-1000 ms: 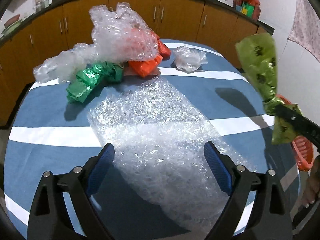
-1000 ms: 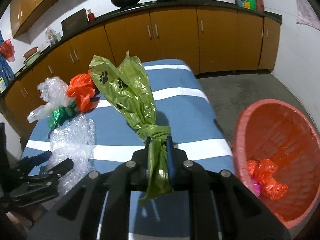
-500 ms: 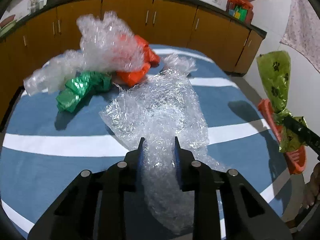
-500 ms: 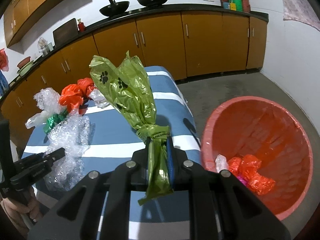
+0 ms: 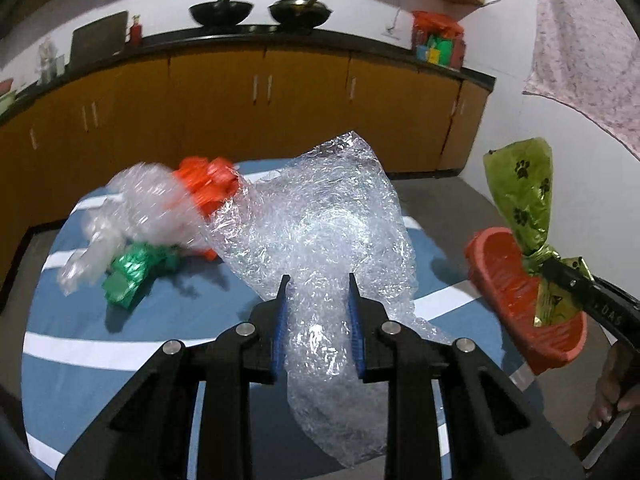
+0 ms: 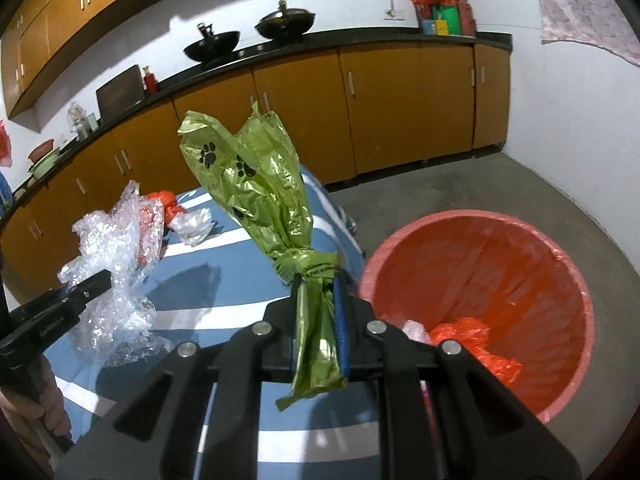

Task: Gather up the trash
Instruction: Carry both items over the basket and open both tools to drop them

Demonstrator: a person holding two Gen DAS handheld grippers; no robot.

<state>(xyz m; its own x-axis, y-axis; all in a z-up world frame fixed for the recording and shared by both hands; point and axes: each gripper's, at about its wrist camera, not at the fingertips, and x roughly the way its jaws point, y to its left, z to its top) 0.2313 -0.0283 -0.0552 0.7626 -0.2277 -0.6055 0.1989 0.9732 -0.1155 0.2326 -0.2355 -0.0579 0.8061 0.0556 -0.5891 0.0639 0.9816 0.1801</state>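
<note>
Left gripper [image 5: 316,296]: jaws having just closed, now clamping a sheet of bubble wrap [image 5: 320,224], which is hanging clear above the table [image 5: 68,344] w/ its lower end drooping below the fingers. Right gripper [image 6: 318,300]: jaws nearly together, pinching the knotted neck of a green bag [image 6: 256,188] w/ black paw prints; bag is standing up past the fingertips, tail dangling beneath. Small print on the knot is too small to read.

Beyond the left gripper, 4 loose items are lying on the blue, white-striped cloth: 1 clear plastic wad [image 5: 120,216] (blurred), 1 orange bag [image 5: 208,184], 1 green foil wrapper [image 5: 136,272], and, in the right wrist view, 1 small clear scrap [image 6: 196,224].

Orange bin [image 6: 560,264] is standing on the floor just beside the table's corner, right of the right gripper, holding orange plastic and a pale scrap.

Background: 2 black woks [image 5: 222,10] on the counter above brown cabinets [image 5: 304,112]; coloured packs [image 6: 440,10] at its far end.
</note>
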